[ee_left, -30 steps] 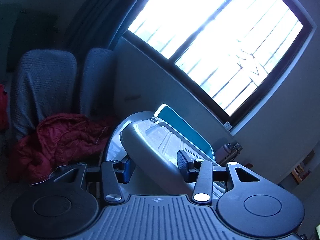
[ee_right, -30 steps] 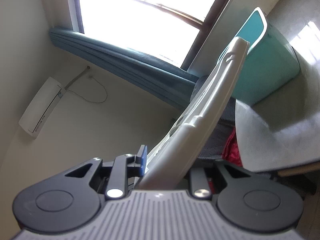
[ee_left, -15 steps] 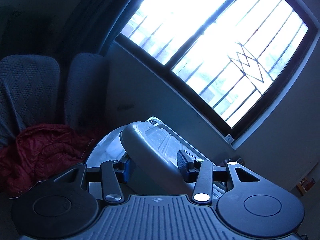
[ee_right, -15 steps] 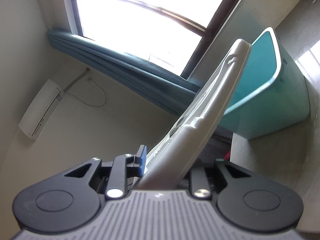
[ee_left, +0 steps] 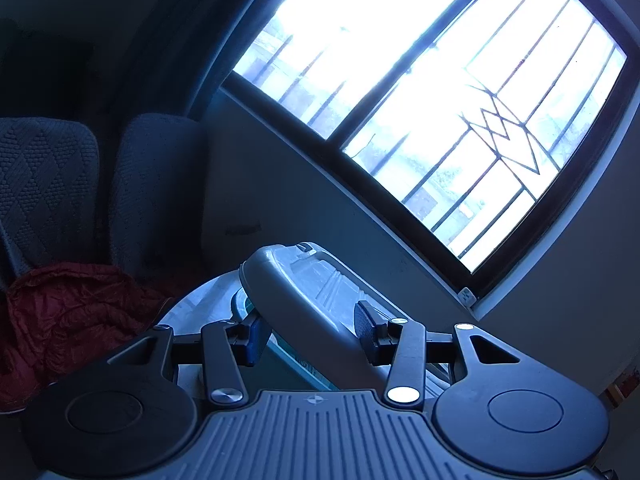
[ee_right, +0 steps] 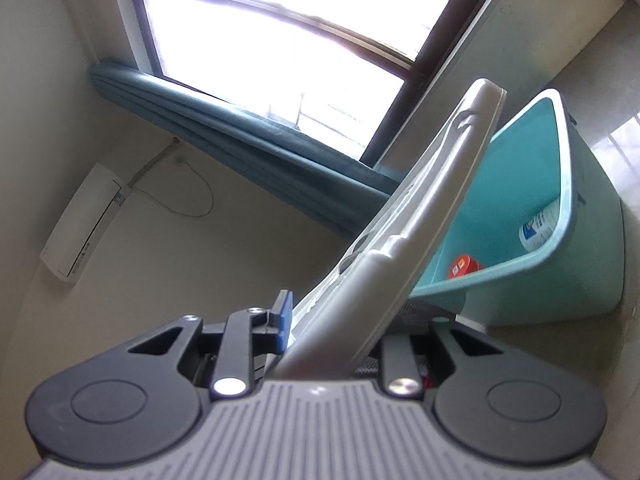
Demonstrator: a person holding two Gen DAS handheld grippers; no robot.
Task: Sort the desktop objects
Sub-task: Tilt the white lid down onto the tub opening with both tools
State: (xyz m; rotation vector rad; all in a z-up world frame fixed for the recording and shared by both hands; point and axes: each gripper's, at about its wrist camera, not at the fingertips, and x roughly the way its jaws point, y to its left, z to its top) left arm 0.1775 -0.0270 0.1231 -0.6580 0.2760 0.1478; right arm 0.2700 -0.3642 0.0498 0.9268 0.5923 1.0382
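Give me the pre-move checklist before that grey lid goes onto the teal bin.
1. Left gripper clamped on the grey lid: ok, pads on both sides.
2. Right gripper clamped on the lid's edge: ok.
3. Lid level for seating: not ok, in the right wrist view it stands steeply tilted against the teal bin.
4. Bin mouth free: ok, the red-capped item and the white bottle lie below the rim.
5. Lid lined up with the rim all round: cannot tell, the far side is hidden.
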